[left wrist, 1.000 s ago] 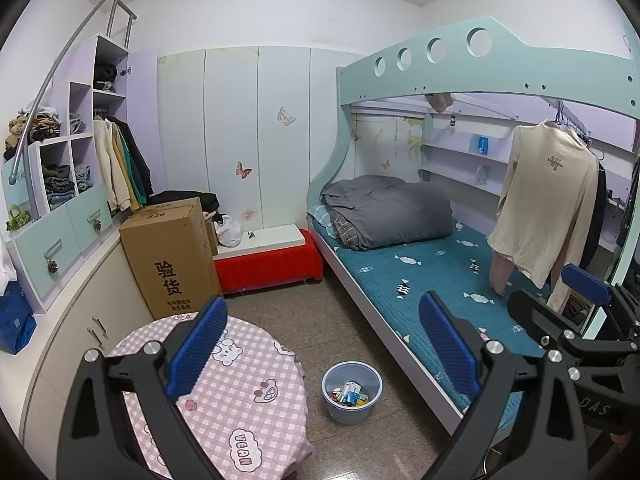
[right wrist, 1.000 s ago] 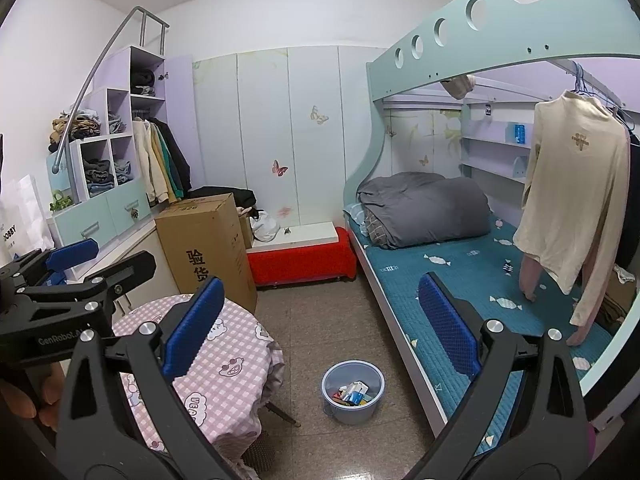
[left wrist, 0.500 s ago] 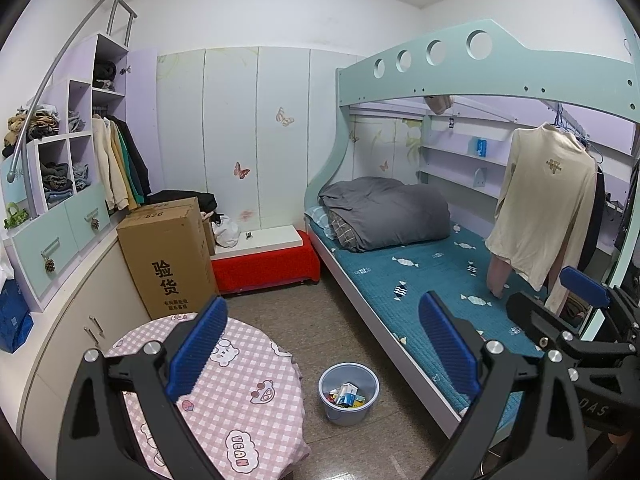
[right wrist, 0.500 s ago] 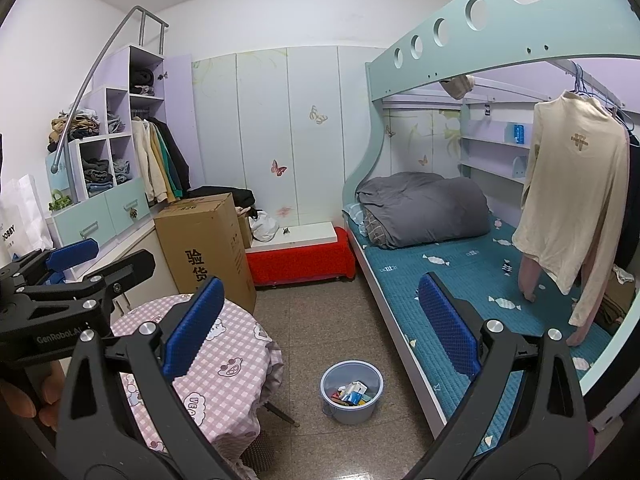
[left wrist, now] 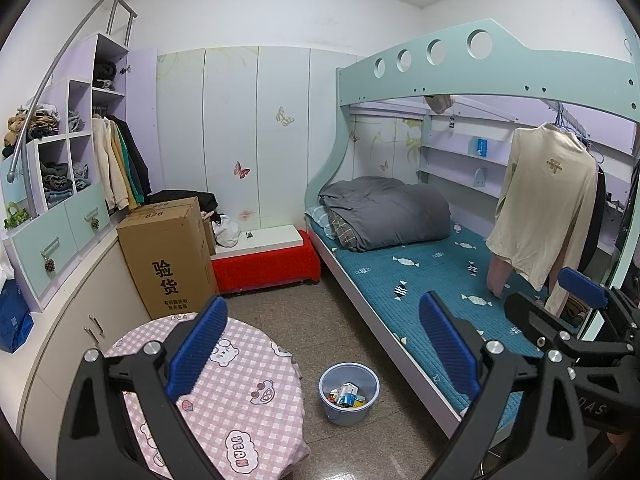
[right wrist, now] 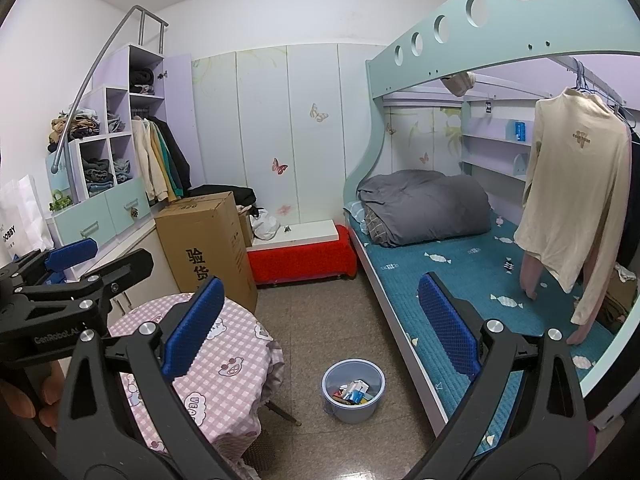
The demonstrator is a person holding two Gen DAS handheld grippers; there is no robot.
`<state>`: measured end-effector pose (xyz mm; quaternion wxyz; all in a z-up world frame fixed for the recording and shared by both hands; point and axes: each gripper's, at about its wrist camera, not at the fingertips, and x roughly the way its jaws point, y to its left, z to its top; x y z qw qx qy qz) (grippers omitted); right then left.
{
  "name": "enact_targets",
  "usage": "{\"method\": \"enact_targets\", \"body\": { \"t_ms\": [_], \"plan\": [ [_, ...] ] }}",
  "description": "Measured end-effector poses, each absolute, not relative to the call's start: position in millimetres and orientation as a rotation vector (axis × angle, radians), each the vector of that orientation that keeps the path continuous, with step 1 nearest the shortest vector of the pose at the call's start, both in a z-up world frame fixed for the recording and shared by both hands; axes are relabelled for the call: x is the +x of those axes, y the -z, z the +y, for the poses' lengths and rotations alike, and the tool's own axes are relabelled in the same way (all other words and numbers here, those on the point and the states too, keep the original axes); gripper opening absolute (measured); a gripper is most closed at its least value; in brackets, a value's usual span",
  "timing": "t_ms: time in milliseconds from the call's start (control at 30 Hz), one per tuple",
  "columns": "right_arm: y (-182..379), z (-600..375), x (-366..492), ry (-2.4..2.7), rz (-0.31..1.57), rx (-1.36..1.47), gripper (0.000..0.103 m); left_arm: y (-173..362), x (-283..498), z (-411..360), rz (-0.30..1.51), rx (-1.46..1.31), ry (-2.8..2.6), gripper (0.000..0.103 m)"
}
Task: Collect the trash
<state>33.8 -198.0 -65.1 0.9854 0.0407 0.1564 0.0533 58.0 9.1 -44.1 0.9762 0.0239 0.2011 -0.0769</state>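
Both tongs are held level above the floor, side by side, jaws spread wide and empty — the left gripper (left wrist: 322, 350) over the pink checked table (left wrist: 224, 408), the right gripper (right wrist: 320, 330) nearer the bed (right wrist: 460, 280). The blue bin (left wrist: 349, 394) stands on the floor between table and bed, holding wrappers (right wrist: 354, 392).

Tiled floor (left wrist: 340, 332), trash bucket (left wrist: 349, 394) standing
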Motion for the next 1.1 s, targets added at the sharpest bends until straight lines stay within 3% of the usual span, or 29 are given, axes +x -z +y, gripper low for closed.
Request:
{"method": "enact_targets", "body": {
  "t_ms": [1100],
  "plan": [
    [65.8,-194.6,36.7,-0.110,0.320,0.082,0.095,42.7,62.9,8.7,0.402,0.046,0.151,0.095]
  ]
}}
